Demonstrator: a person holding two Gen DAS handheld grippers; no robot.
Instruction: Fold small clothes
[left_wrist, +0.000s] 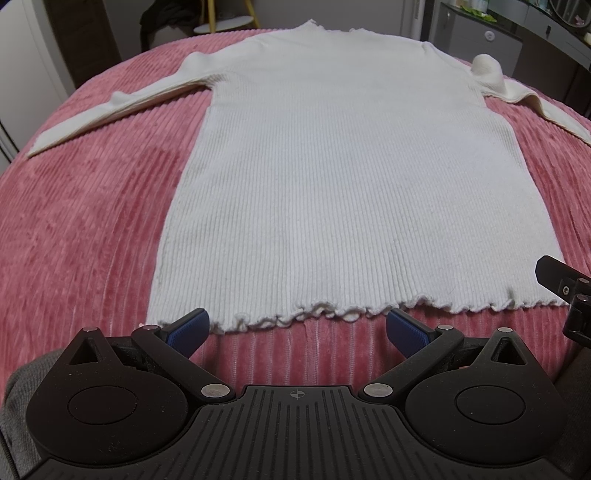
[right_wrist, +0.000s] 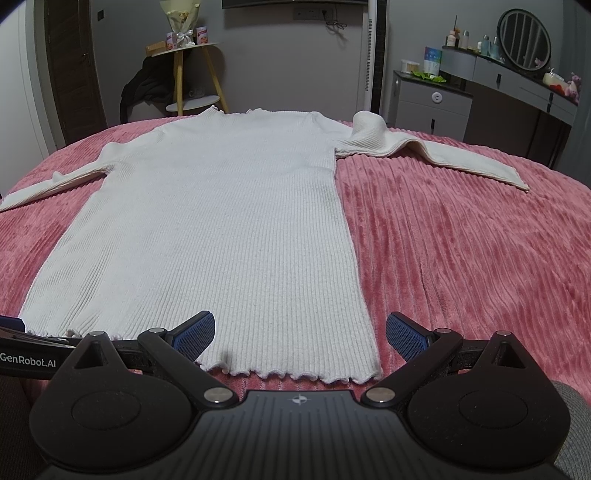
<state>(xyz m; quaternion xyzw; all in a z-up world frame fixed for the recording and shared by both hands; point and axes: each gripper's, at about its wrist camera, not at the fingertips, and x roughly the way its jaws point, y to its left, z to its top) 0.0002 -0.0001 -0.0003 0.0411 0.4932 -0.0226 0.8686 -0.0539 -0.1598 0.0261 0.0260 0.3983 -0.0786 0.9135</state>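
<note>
A white ribbed long-sleeved sweater (left_wrist: 325, 177) (right_wrist: 221, 229) lies flat on the pink bedspread, collar far, frilled hem near me. Both sleeves spread outward; the right sleeve (right_wrist: 424, 147) has a raised bump at the shoulder. My left gripper (left_wrist: 297, 325) stands open just short of the hem, left of its middle, with nothing between the blue pads. My right gripper (right_wrist: 300, 332) is open over the hem's right corner (right_wrist: 369, 373), with the fabric lying under the gap and not pinched. Part of the right gripper (left_wrist: 565, 295) shows at the left wrist view's right edge.
The pink corduroy bedspread (right_wrist: 461, 258) extends wide to the right of the sweater. Beyond the bed stand a yellow-legged side table (right_wrist: 192, 74) with dark clothing draped nearby, a grey drawer unit (right_wrist: 432, 99) and a dressing table with an oval mirror (right_wrist: 524, 40).
</note>
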